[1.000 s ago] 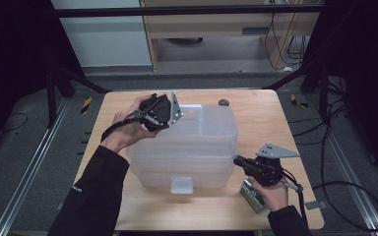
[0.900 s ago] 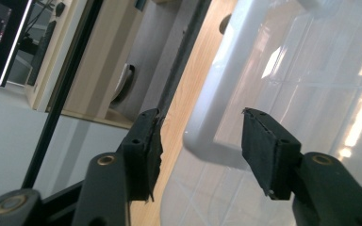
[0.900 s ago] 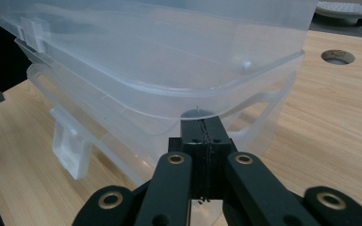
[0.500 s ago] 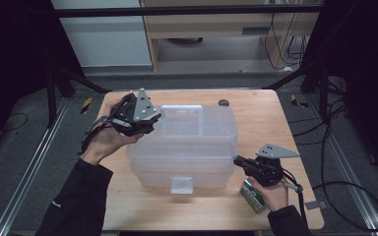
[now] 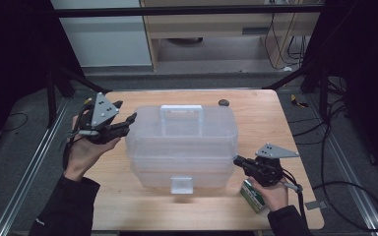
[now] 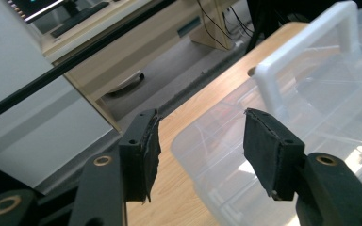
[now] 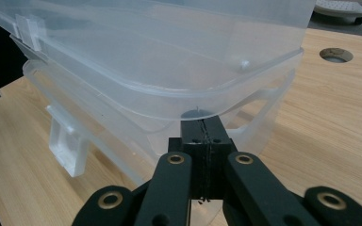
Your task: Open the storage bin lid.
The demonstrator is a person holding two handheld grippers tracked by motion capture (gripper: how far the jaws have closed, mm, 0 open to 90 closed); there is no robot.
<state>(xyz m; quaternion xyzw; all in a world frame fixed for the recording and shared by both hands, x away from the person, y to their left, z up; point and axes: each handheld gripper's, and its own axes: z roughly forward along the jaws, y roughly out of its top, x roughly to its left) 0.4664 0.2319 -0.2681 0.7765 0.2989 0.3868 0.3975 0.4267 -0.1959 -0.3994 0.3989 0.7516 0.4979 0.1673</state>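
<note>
1. Although spread, holds nothing: see the left claw (image 5: 126,110) (image 6: 200,127) with bare air between its pads, having just narrowed a touch.
2. Compared with a second ago, find it carried off the lid and sideways, now hanging past the end wall of the clear plastic box (image 5: 182,142) (image 6: 320,117), apart from it, tips aimed back at the box.
3. Just ahead of those tips, note the lid's rounded corner; farther on, the white handle (image 5: 182,109) lying flat along the lid's far edge.
4. Turning to the right claw (image 5: 236,160) (image 7: 206,125), find it pressed together on nothing and unmoved, tips tucked at the box's (image 7: 146,56) corner just under the lid's rim; cannot tell whether touching.
5. Behind that claw, under the hand, note a small green carton (image 5: 252,194) on the table (image 5: 256,118).
6. Well aside of the right claw, on the box's front wall, see the latch (image 5: 181,184) hanging down, seemingly closed.
7. Judged from this: lid let go and the left hand repositioning, perhaps to steady the box's end; lid not yet raised.
</note>
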